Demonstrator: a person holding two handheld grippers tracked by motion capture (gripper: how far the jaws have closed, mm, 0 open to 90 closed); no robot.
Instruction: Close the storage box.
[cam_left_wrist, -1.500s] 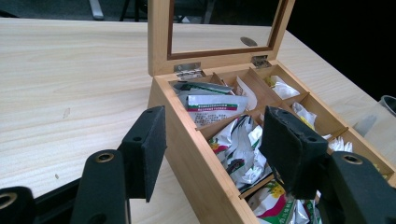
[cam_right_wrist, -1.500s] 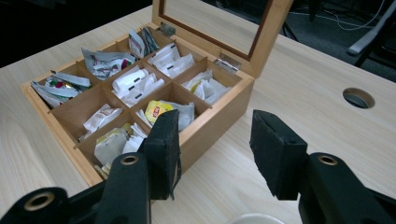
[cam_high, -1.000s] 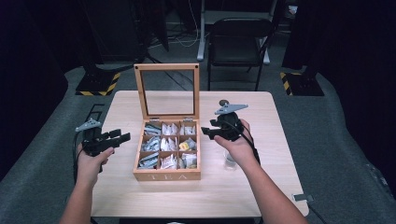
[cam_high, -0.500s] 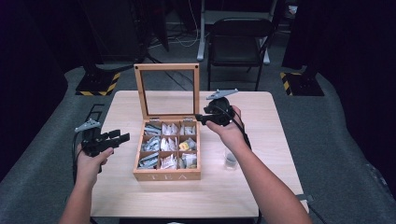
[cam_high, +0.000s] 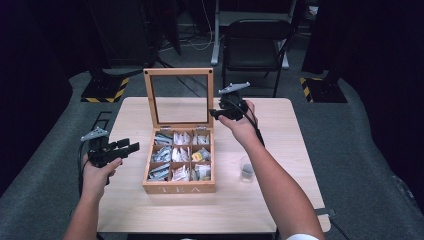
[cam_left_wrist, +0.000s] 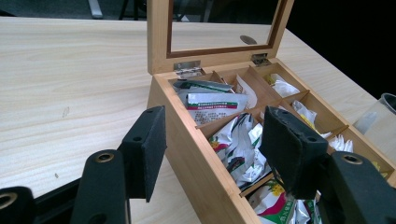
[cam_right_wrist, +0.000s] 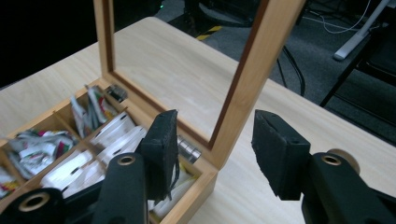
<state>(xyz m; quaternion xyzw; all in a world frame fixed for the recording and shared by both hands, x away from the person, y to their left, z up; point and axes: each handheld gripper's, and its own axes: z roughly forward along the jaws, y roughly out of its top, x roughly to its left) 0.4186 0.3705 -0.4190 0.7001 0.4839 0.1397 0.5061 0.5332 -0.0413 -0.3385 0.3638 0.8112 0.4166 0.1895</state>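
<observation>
A wooden tea box (cam_high: 179, 187) stands mid-table, its compartments packed with tea bags (cam_high: 175, 155). Its glass-paned lid (cam_high: 179, 72) stands upright at the back. My right gripper (cam_high: 214, 114) is open at the lid's right edge; in the right gripper view the lid's side frame (cam_right_wrist: 261, 60) rises in the gap of the right gripper (cam_right_wrist: 212, 135), touching neither pad. Just left of the box, low over the table, my left gripper (cam_high: 125, 146) is open and empty. The left gripper view has the left gripper (cam_left_wrist: 215, 135) spread either side of the box's near wall (cam_left_wrist: 196, 158).
A small clear glass (cam_high: 246, 171) stands on the table to the right of the box. A black folding chair (cam_high: 255, 40) is behind the table. Bare tabletop (cam_high: 125, 210) lies left of and in front of the box.
My right gripper has moved away from the box's right side, back and up to the lid's right edge. The left gripper has stayed put.
</observation>
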